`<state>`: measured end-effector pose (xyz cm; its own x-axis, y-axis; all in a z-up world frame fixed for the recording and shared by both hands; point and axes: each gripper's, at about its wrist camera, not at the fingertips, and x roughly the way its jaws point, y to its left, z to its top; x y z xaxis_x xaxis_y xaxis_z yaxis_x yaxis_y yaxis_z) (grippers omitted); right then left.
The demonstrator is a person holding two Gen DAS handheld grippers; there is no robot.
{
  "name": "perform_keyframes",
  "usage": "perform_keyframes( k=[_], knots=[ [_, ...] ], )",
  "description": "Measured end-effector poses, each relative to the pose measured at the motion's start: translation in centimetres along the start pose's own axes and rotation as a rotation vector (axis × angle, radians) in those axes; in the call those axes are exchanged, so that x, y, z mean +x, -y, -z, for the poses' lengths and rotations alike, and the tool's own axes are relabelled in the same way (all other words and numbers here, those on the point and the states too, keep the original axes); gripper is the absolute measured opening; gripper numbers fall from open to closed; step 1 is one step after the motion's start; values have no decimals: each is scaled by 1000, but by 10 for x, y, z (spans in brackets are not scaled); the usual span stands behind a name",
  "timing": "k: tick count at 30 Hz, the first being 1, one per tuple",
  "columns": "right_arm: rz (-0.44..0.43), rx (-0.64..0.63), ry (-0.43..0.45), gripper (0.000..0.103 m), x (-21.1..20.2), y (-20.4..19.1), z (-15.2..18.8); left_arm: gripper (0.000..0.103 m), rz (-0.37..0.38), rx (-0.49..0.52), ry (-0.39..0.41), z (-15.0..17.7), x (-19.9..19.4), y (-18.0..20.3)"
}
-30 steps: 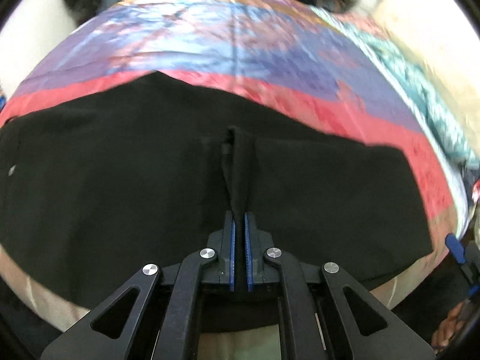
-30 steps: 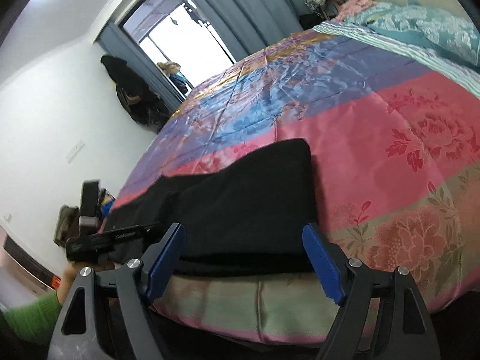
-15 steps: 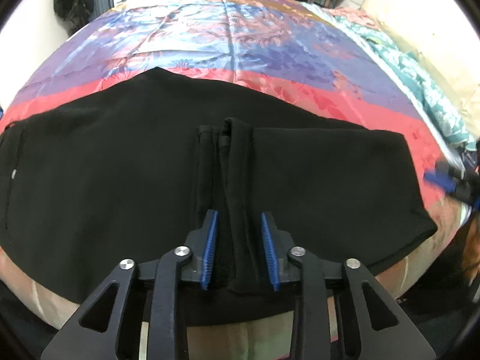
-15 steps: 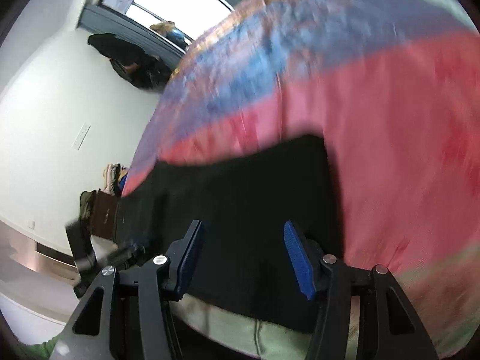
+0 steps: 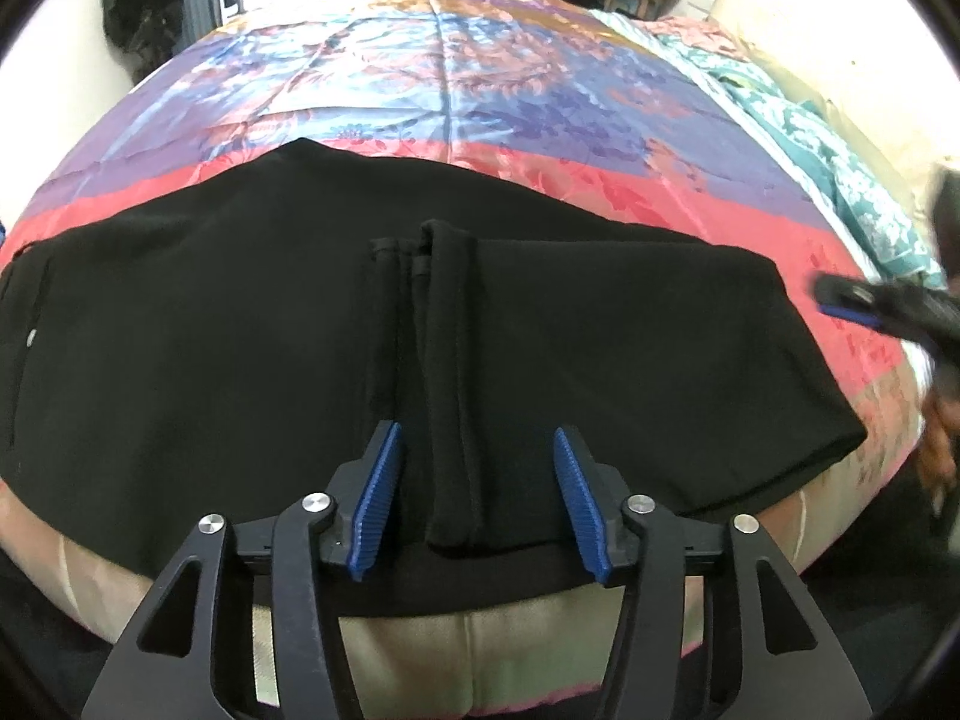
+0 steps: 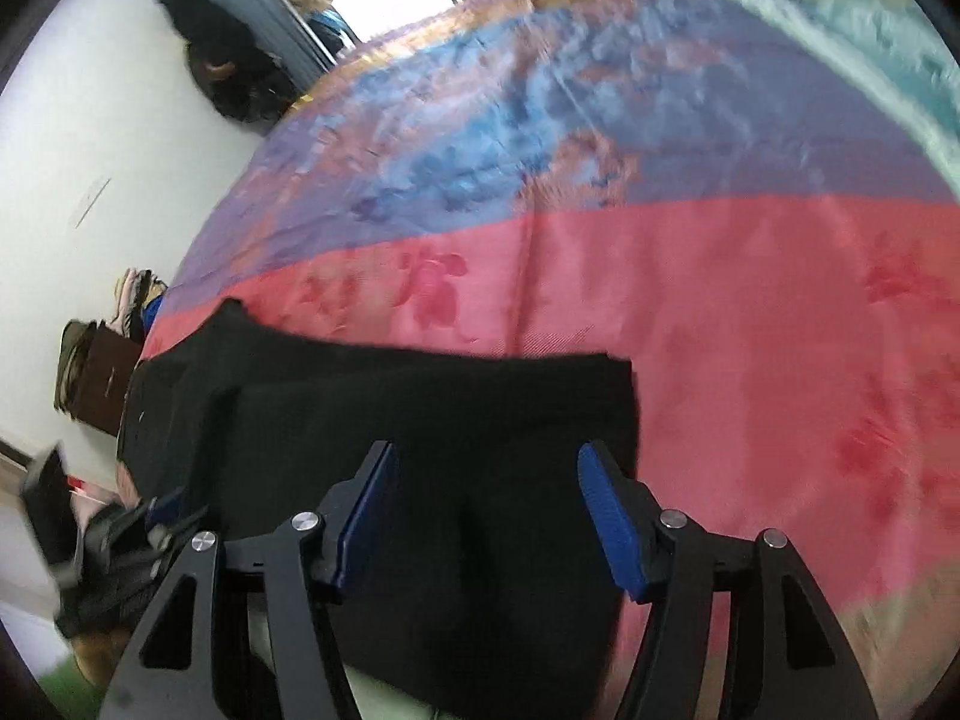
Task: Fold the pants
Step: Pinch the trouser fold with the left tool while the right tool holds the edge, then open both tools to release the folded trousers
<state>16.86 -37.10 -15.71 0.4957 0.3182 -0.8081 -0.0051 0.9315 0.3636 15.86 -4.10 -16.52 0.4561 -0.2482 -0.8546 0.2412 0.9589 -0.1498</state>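
Black pants [image 5: 240,330] lie flat along the near edge of the bed, partly folded, with the leg hems [image 5: 447,360] laid over the middle. My left gripper [image 5: 477,498] is open and empty, its blue pads either side of the hem strip, just above it. My right gripper [image 6: 486,516] is open and empty over the right end of the pants [image 6: 450,408]. The right gripper shows blurred at the right edge of the left wrist view [image 5: 888,306], the left one at the lower left of the right wrist view [image 6: 138,528].
The bed has a shiny quilt [image 5: 444,90] in pink, purple and blue bands. A teal blanket [image 5: 840,138] lies along the right side. Curtains and a window stand behind the bed. Dark clothes [image 6: 222,72] hang on the left wall. Bags [image 6: 96,372] sit on the floor.
My left gripper has opened and let go of the leg hems, which now lie on the pants. My right gripper has moved in over the pants' right end and narrowed slightly.
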Motion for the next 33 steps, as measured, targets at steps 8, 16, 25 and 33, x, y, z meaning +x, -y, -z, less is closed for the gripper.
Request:
perform_keyframes(
  k=[8,16,25,33],
  knots=[
    [32,92,61,84,-6,-14,101,61,14,-33,17,2,-4,-3],
    [170,57,325,84,-62,-21,105,94,-25,-157,177,18,-46,-43],
    [198,107,323,85,-52,-12,99,94,-85,-184,140,22,-38,-59],
    [204,101,329,85,-49,-9,98,94,-103,-153,128,26,-35,-54]
  ],
)
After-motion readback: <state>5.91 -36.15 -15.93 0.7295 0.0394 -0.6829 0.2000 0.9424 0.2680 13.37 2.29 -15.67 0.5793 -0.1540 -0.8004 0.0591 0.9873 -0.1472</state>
